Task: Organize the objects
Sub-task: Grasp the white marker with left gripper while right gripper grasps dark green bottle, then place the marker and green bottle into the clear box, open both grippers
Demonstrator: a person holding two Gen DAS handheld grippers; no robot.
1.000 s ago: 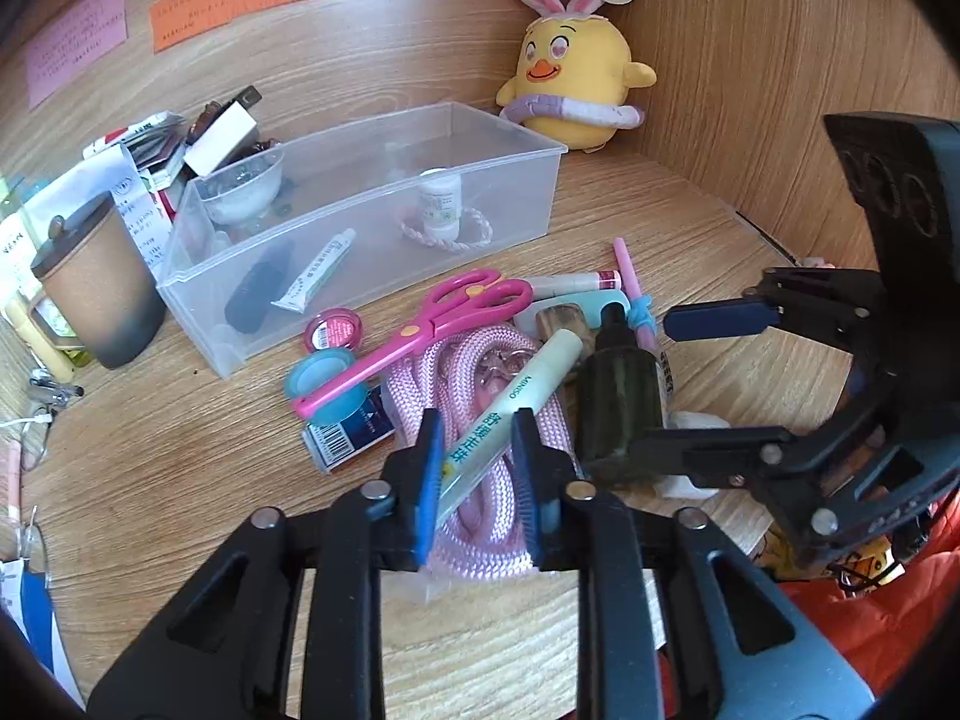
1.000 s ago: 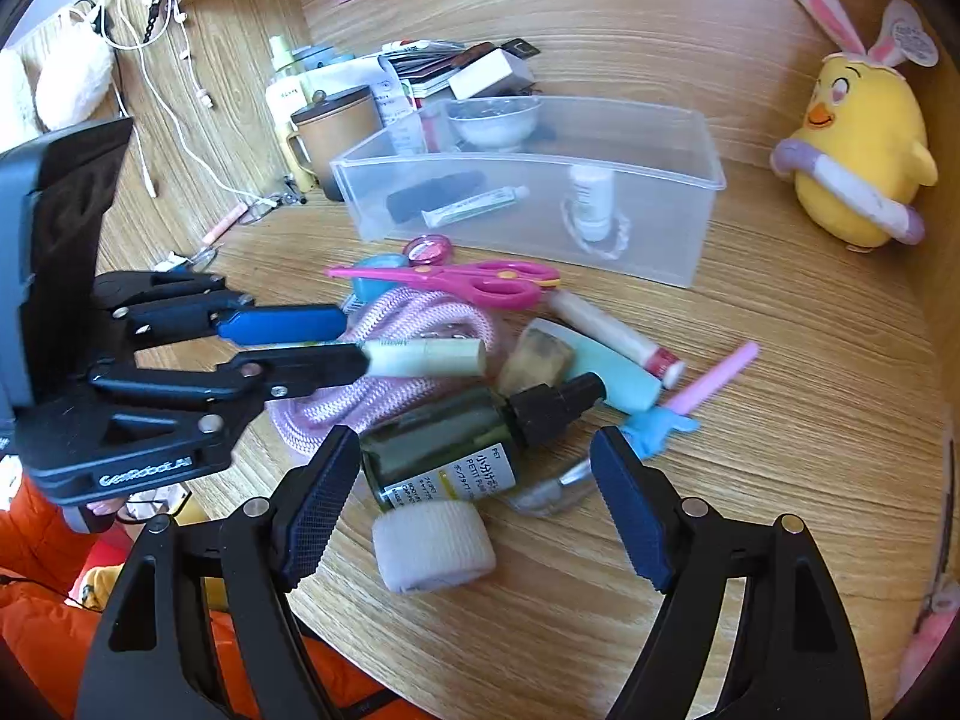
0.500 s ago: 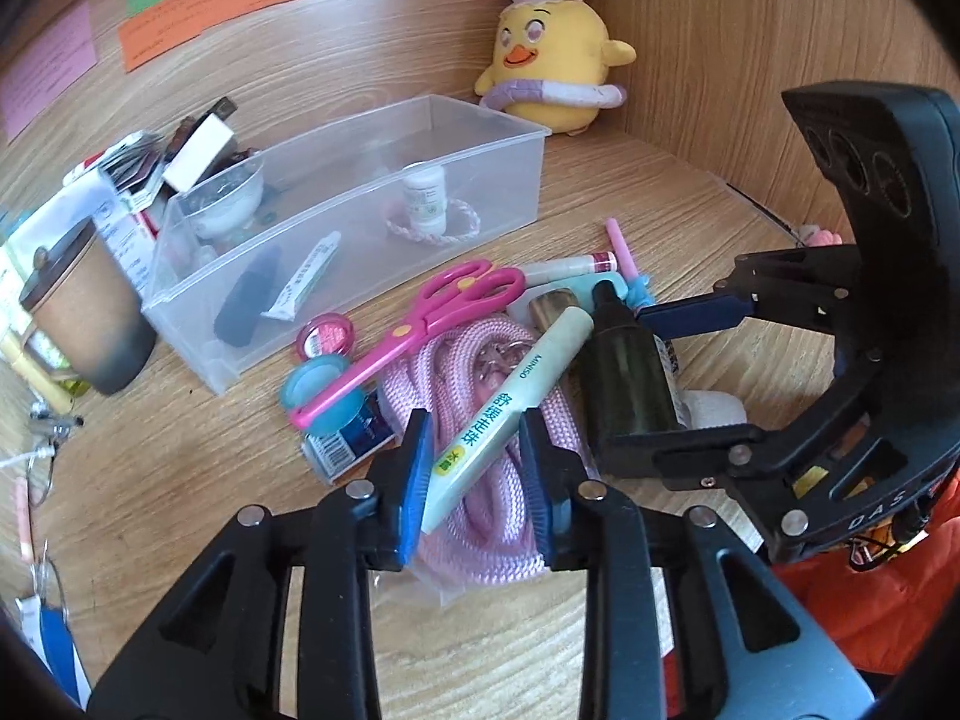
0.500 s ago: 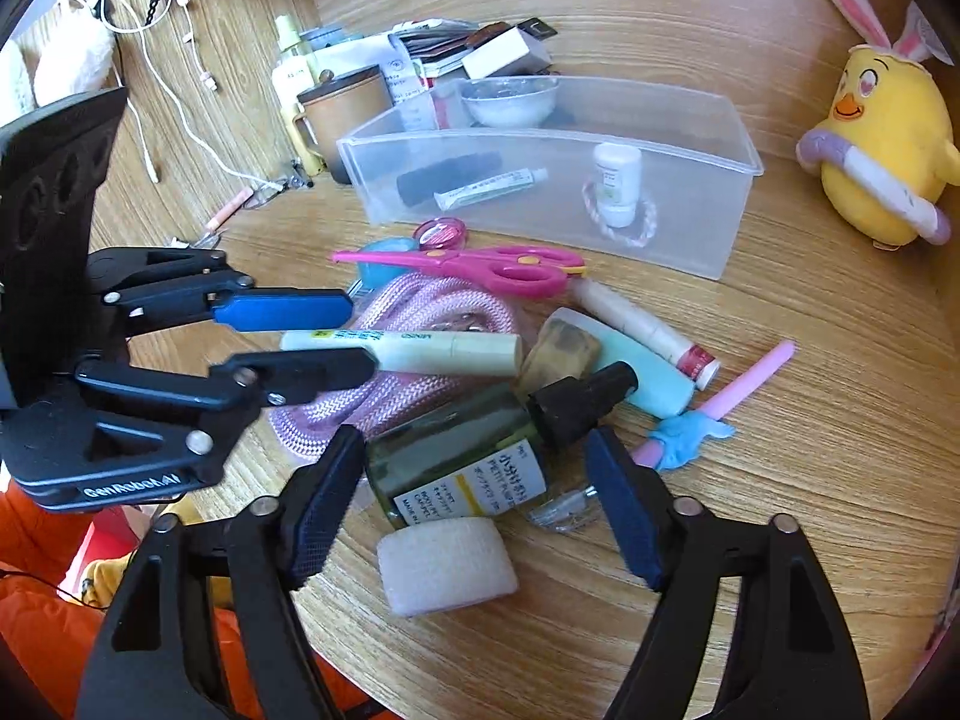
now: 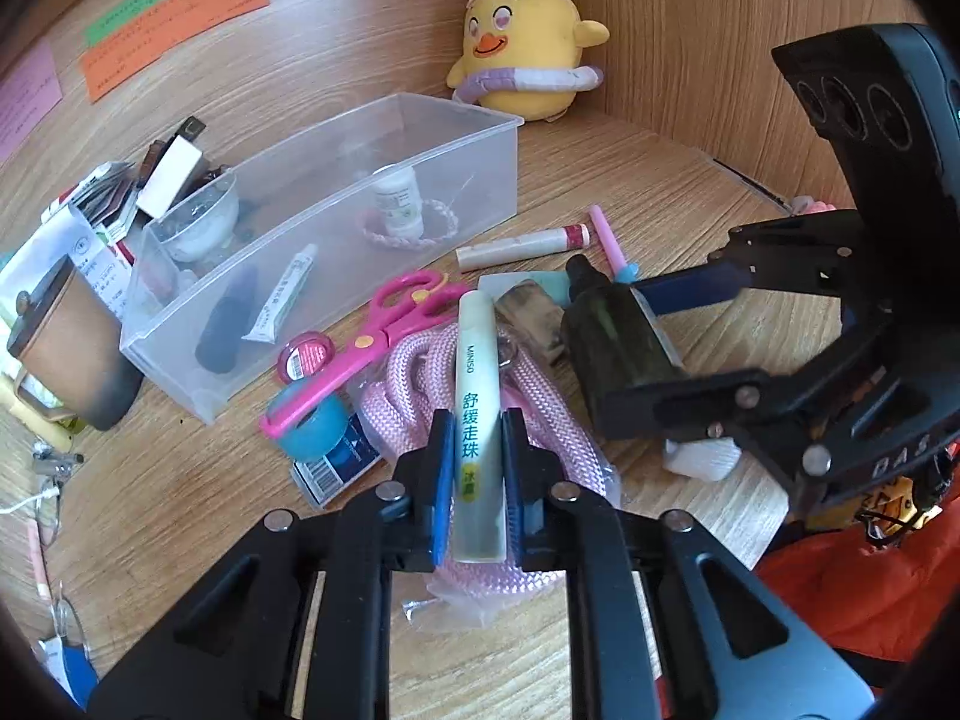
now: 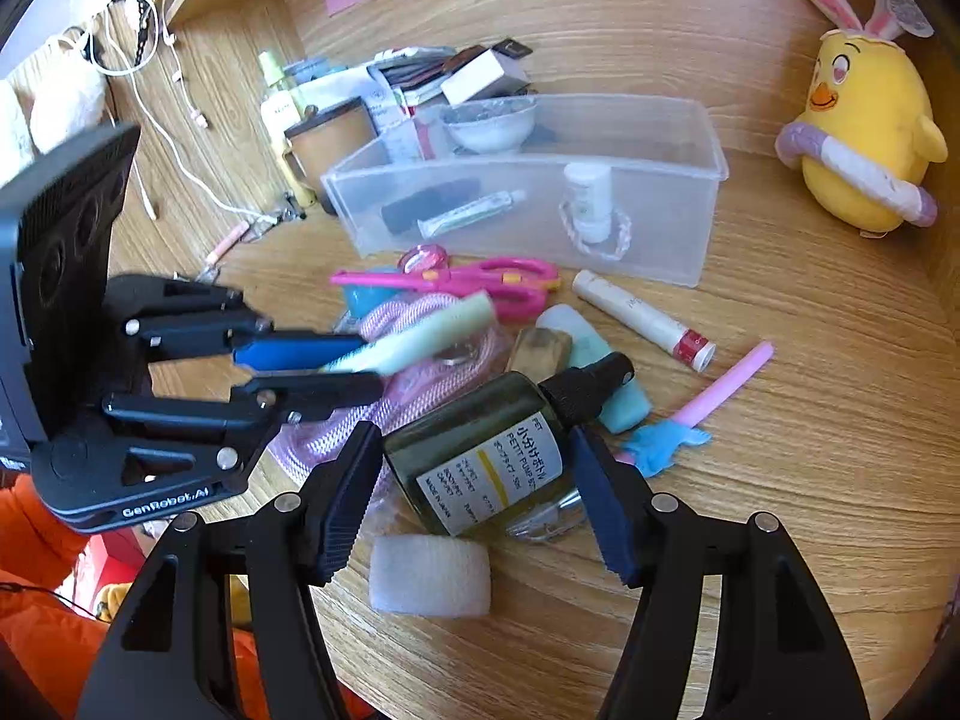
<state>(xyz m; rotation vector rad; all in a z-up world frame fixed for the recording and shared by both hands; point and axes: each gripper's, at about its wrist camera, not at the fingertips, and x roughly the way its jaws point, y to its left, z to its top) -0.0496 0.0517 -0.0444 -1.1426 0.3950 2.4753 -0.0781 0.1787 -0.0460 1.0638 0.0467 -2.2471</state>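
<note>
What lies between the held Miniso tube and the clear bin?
In the left wrist view, pink scissors cross the gap between the tube and bin.

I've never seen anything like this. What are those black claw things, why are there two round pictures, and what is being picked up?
No robot here: a person holds a two-finger grabber in each hand, and each carries a wide-angle camera looking along its fingers, hence two round pictures. In the left one, the left gripper is shut on a pale green tube above a pink rope. In the right one, the right gripper stands open with a finger on either side of a dark green bottle lying on the wooden desk. Also there: pink scissors, a white roll, a yellow chick toy and a clear bin that already contains small items.
</note>
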